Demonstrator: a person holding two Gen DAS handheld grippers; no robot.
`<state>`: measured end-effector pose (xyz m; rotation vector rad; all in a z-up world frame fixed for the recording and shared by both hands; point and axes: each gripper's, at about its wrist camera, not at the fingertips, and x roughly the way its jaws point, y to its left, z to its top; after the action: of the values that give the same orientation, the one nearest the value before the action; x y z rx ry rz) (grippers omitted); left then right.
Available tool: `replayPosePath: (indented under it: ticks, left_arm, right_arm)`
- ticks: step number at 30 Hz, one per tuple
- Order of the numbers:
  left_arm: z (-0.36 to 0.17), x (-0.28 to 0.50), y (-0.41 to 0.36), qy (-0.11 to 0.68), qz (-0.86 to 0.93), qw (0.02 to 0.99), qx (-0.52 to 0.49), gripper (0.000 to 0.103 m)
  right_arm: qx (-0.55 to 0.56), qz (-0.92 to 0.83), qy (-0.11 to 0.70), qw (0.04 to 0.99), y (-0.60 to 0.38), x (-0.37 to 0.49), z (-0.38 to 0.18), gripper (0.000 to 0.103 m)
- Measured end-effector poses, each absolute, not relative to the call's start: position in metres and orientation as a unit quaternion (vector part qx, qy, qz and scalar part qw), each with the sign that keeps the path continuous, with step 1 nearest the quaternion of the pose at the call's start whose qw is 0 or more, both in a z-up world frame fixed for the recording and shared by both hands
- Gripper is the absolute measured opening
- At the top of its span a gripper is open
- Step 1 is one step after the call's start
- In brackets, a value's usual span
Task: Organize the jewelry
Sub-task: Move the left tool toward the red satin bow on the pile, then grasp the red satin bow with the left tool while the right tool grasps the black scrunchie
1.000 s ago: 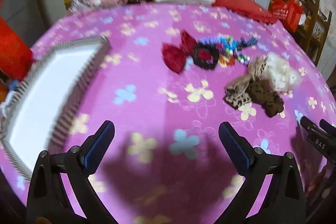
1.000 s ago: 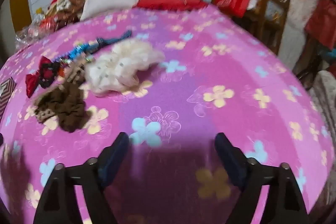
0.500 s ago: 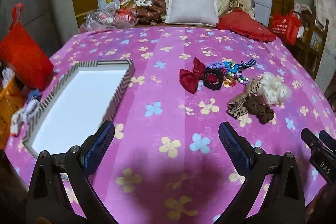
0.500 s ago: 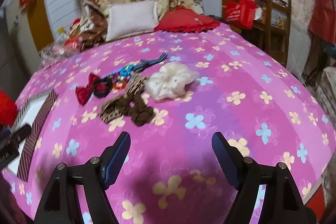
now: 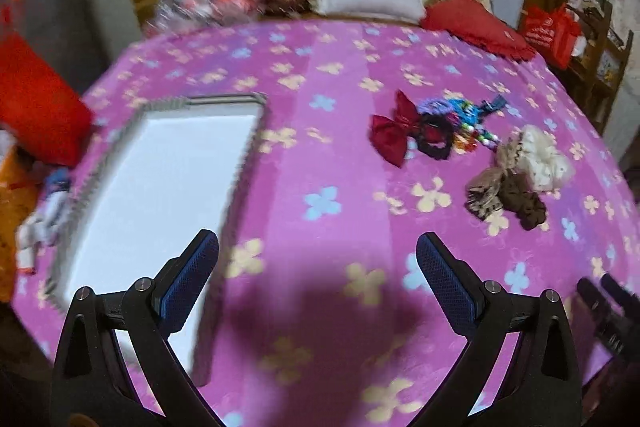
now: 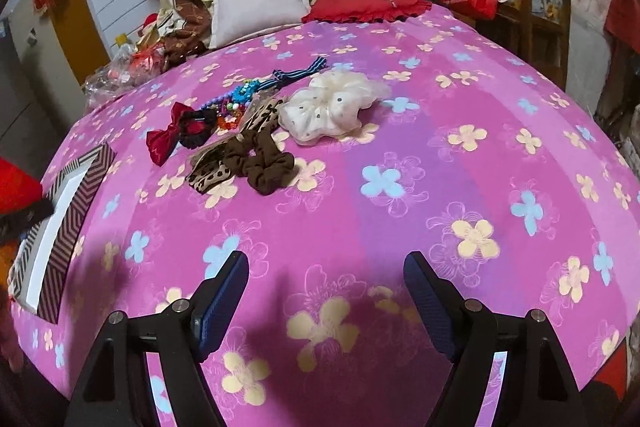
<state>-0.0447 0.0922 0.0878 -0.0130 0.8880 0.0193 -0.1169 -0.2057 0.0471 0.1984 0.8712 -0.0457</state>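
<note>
Pink flowered bedspread (image 6: 400, 147), scattered scrunchies (image 6: 328, 107), tray (image 5: 160, 187).

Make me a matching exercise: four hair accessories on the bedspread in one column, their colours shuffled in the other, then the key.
1. bow
2. polka-dot scrunchie
3. plain scrunchie
4. striped ribbon

A. dark brown
B. blue and black
C. dark red
D. cream

Pairs: 1-C, 2-D, 3-A, 4-B
</note>
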Motion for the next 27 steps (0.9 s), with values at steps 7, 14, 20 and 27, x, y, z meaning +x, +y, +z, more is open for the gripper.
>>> replayPosePath:
  ticks: [7, 14, 20, 27]
  left_arm:
    - [0.076, 0.034, 0.075, 0.457, -0.049, 0.888, 0.013, 0.082]
    - [0.052, 0.111, 0.068, 0.488, -0.100, 0.866, -0.039, 0.078]
    - [0.031, 0.141, 0.049, 0.506, -0.145, 0.849, -0.033, 0.065]
    - [0.028, 0.126, 0.062, 0.529, -0.143, 0.832, -0.089, 0.005]
  right_arm:
    - [0.109, -0.012, 0.429, 0.896, -0.210, -0.114, 0.041, 0.077]
    - [0.103, -0.011, 0.442, 0.891, -0.215, -0.099, 0.032, 0.077]
    - [0.112, -0.011, 0.445, 0.888, -0.219, -0.088, 0.028, 0.077]
    - [0.097, -0.004, 0.443, 0.891, -0.211, -0.086, 0.030, 0.077]
